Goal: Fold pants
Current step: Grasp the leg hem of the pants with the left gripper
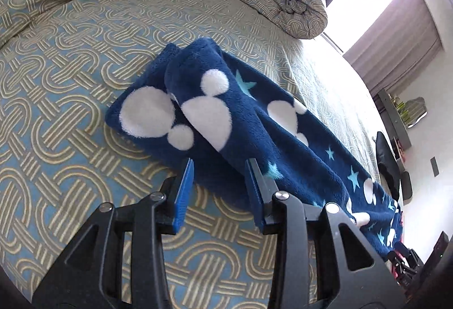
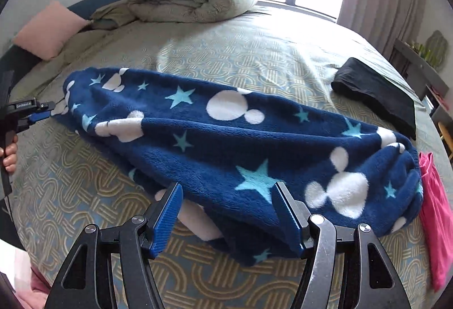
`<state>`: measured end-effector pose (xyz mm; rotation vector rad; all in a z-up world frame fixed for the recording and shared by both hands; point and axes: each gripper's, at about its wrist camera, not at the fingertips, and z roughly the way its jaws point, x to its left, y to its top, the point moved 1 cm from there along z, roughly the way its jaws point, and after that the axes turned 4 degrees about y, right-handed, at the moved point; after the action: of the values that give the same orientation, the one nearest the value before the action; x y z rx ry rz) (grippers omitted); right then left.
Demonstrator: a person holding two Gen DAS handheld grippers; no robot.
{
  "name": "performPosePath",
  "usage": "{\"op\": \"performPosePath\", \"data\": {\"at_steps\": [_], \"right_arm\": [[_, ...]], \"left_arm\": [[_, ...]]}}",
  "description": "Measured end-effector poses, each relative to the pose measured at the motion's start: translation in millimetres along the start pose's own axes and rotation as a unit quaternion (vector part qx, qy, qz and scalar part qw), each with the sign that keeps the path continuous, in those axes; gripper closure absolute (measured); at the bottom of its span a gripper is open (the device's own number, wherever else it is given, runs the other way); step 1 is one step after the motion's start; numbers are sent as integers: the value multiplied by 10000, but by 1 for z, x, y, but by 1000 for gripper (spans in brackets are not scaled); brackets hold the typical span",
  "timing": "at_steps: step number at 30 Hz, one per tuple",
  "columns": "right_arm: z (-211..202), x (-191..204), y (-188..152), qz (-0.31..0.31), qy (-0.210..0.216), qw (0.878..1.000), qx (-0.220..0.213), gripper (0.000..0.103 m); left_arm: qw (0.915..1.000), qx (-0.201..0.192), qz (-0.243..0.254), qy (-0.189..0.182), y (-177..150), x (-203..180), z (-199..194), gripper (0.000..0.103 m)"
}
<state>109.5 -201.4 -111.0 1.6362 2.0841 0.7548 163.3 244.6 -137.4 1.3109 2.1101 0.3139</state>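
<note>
- The pants [image 2: 226, 139] — navy fleece with white mouse heads and pale stars — are lying folded lengthwise across the patterned bed [image 2: 254, 54], filling the middle of the right wrist view.
- The right tool [image 2: 228, 193] is hovering at the lower centre, its blue pads standing apart over the near edge of the pants, gripping nothing.
- The left tool [image 1: 219, 167] is sitting at the lower centre of its own view, jaws apart at the cuff end, nothing clamped.
- A black folded garment [image 2: 376, 94] is lying at right, a pink one [image 2: 436, 218] beside the waistband.
</note>
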Motion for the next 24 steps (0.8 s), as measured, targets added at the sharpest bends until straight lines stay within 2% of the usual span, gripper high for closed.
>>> {"op": "performPosePath", "data": {"at_steps": [3,6,9,12,13,14,15,17,19,22,24], "right_arm": [[17,9,9,-91,58,9998,160,37],[41,12,13,-134,-86,9990,418,36],[58,6,10,135,-92,9974,703,37],[63,-2,5,505,13,9956,792,36],[63,-4,4,573,26,9952,789,36],[61,-6,4,627,32,9949,787,36],[60,-8,4,663,48,9947,784,36],[58,-10,3,685,46,9945,786,36],[56,-11,2,698,54,9946,765,36],[54,-11,0,788,94,9943,717,36],[52,-14,-2,865,142,9939,675,36]], "left_arm": [[9996,133,-208,-165,12,11,18,64],[9977,291,-457,-398,24,16,38,64],[9957,439,-576,-577,37,20,59,59],[9930,565,-714,-756,49,18,73,59],[9928,541,-750,-761,54,15,71,74],[9937,469,-680,-761,60,9,66,97],[9957,326,-501,-708,65,1,57,96],[9983,-406,52,-426,74,-22,22,96],[9921,-1081,623,-83,76,-45,-14,96],[9876,-1374,760,29,75,-52,-42,95],[9870,-1364,740,411,70,-43,-44,92]]}}
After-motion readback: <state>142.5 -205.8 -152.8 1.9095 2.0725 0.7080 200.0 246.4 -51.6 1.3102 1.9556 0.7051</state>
